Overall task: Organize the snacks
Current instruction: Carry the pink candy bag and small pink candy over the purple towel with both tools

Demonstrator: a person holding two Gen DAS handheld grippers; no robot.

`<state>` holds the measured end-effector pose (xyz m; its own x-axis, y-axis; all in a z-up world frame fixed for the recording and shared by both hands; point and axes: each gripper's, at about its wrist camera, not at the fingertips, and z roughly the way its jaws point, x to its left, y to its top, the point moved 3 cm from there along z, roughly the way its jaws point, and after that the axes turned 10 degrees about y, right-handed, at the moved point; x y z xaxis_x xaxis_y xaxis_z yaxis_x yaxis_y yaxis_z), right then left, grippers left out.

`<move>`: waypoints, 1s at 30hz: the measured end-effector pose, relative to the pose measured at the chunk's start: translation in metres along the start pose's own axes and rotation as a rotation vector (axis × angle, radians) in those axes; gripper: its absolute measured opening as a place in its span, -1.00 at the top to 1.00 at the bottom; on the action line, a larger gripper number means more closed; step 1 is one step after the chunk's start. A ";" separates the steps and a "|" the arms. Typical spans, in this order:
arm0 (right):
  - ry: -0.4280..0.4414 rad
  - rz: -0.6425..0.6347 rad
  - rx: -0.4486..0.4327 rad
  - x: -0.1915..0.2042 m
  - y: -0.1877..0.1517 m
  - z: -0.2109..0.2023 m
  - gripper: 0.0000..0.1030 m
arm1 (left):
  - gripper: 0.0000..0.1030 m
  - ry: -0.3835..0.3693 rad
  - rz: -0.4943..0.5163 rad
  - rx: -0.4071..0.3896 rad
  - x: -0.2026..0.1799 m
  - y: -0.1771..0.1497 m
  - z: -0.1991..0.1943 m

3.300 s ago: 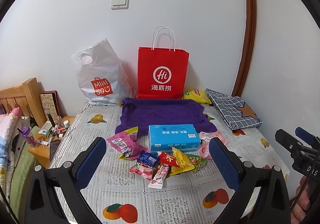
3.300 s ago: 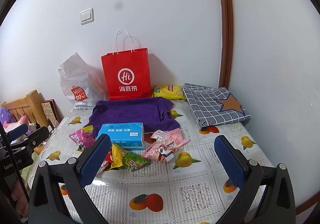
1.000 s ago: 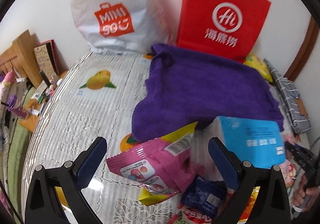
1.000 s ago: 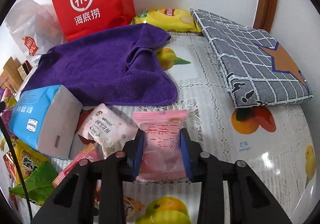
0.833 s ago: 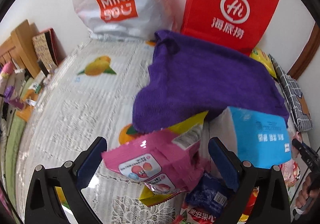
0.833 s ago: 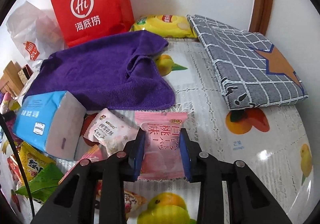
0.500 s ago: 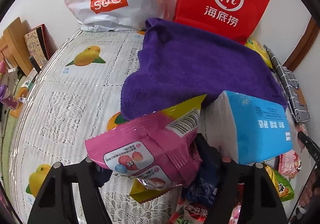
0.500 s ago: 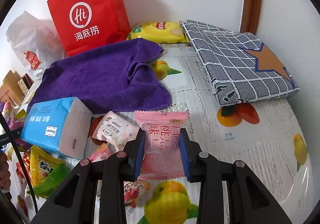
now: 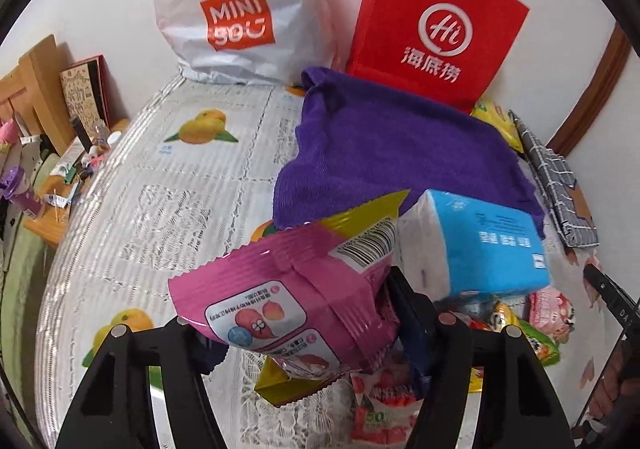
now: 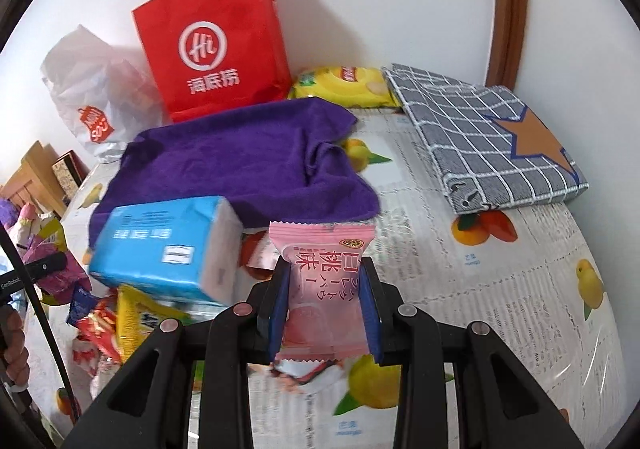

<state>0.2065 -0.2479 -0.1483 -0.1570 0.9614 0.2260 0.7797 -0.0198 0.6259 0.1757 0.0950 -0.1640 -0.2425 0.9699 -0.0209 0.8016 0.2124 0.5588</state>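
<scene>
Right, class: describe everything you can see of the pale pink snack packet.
The pink packet is a glossy plastic pillow wrapper with crimped, serrated ends, red Japanese lettering and a small round logo. It stands upright, clamped at both sides between the right gripper's blue pads, lifted above the fruit-print tablecloth.

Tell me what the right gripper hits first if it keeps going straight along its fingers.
Likely the purple towel: its near edge lies just beyond the pink snack packet that the right gripper is clamping. Depth is unclear, so it may pass above it.
</scene>
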 end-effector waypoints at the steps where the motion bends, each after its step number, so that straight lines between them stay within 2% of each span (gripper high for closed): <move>1: 0.005 -0.007 -0.003 0.005 0.001 -0.002 0.36 | -0.29 -0.004 0.004 -0.008 -0.001 0.000 -0.005; 7: 0.045 -0.044 -0.016 0.033 0.007 -0.012 0.36 | -0.29 -0.032 0.029 -0.048 -0.010 0.005 -0.033; 14: 0.078 -0.098 -0.032 0.064 0.018 -0.020 0.36 | -0.29 -0.098 0.058 -0.081 -0.027 0.015 -0.057; 20: 0.089 -0.117 -0.058 0.075 0.038 -0.026 0.36 | -0.29 -0.105 0.089 -0.111 -0.045 0.032 -0.069; 30: 0.083 -0.117 -0.095 0.072 0.090 -0.015 0.36 | -0.29 -0.151 0.108 -0.148 -0.071 0.081 -0.075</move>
<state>0.2559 -0.1845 -0.0646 -0.2961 0.9328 0.2053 0.6927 0.0617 0.7186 0.2167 0.0346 -0.0556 -0.0660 0.9952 -0.0722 0.7268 0.0975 0.6799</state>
